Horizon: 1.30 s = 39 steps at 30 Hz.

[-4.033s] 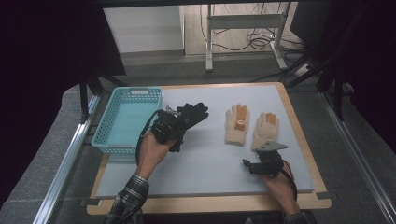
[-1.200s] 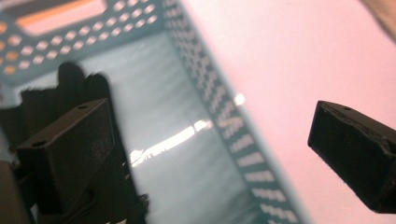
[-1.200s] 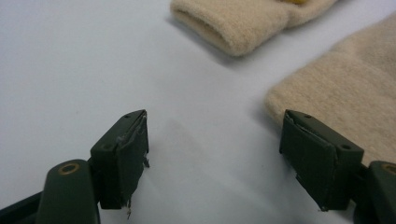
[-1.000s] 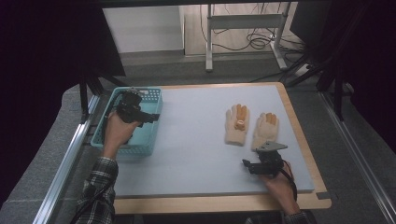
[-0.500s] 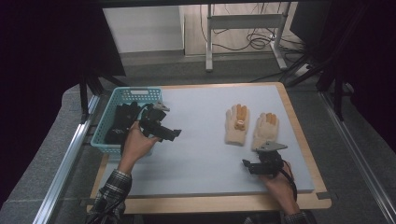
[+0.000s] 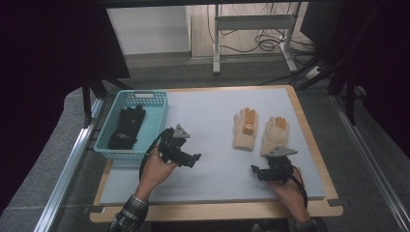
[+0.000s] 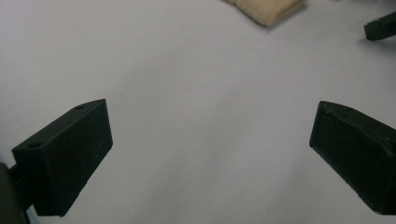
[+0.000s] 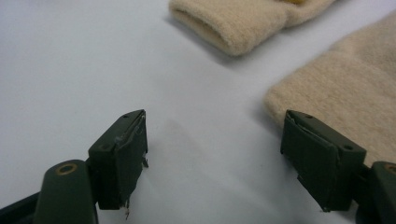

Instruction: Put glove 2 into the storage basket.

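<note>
A person sits at a pale grey table [image 6: 212, 116] with a two-jaw gripper in each hand. Two cream knitted gloves with orange fingertips lie flat side by side to the right of centre, fingers pointing to the far edge, cuffs toward the person: the left cream glove [image 6: 245, 129] and the right cream glove [image 6: 275, 135]. A pair of black gloves [image 6: 126, 127] already lies in the turquoise plastic basket [image 6: 159, 118] at the far left.

The left gripper [image 6: 186, 158] hovers over bare table just right of the basket, jaws spread wide and empty. The right gripper [image 6: 261, 173] rests low at the near right, just short of the right glove's cuff, jaws also wide open and holding nothing.

The cream gloves look light, soft and floppy; they will likely sag and fold when lifted rather than keep their shape. The thick ribbed cuff [image 8: 224, 25] seems the best place to pinch, since its bulk gives the jaws something to bite
</note>
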Tool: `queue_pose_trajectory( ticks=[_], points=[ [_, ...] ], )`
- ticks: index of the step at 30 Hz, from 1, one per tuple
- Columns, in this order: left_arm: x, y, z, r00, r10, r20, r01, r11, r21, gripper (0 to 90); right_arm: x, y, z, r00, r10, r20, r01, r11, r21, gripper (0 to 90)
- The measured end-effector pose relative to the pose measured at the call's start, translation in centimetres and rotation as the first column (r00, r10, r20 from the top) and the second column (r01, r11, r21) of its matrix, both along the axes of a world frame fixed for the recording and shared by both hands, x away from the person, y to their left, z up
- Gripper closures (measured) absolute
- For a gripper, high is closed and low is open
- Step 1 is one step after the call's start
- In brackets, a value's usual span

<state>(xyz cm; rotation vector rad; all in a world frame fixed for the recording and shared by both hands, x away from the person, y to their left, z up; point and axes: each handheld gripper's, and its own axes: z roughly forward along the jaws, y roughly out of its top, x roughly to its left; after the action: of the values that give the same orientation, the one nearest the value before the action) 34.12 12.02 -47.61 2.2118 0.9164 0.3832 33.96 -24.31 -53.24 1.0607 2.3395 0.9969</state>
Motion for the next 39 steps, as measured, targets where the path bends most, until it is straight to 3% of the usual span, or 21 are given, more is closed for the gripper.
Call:
queue_pose_trajectory(
  ticks=[14, 18, 22, 27, 35, 39],
  points=[
    [-3.2, 1.5, -6.0, 0.9963, 0.073, -0.047, -0.075, 0.9961, -0.047, 0.0, 0.1, 0.0, 0.0, 1.0000, -0.001, -0.006, 0.001, 1.000, -0.002, 21.4],
    [-3.5, 1.7, -7.0, 0.9945, 0.098, -0.039, -0.098, 0.9952, 0.010, 0.0, 0.1, 0.0, 0.1, 1.0000, -0.001, -0.007, 0.001, 1.000, -0.001, 21.6],
    [-3.6, 1.8, -7.3, 0.9929, 0.110, -0.045, -0.111, 0.9937, -0.016, 0.0, 0.1, -0.1, 0.1, 0.9999, -0.006, -0.008, 0.006, 1.000, 0.009, 25.7],
    [-3.6, 1.9, -7.4, 0.9924, 0.112, -0.050, -0.113, 0.9933, -0.020, 0.0, 0.2, -0.6, 0.5, 0.9997, -0.009, -0.023, 0.010, 0.999, 0.042, 37.6],
    [-3.6, 1.9, -7.4, 0.9926, 0.112, -0.046, -0.113, 0.9933, -0.022, 0.0, 0.6, -2.2, 2.5, 0.9993, -0.037, -0.006, 0.038, 0.996, 0.084, 51.3],
    [-3.6, 1.9, -7.4, 0.9926, 0.113, -0.045, -0.114, 0.9933, -0.022, 0.0, 1.7, -3.3, 3.4, 0.9977, -0.068, -0.005, 0.068, 0.995, 0.075, 56.0]
  ],
)
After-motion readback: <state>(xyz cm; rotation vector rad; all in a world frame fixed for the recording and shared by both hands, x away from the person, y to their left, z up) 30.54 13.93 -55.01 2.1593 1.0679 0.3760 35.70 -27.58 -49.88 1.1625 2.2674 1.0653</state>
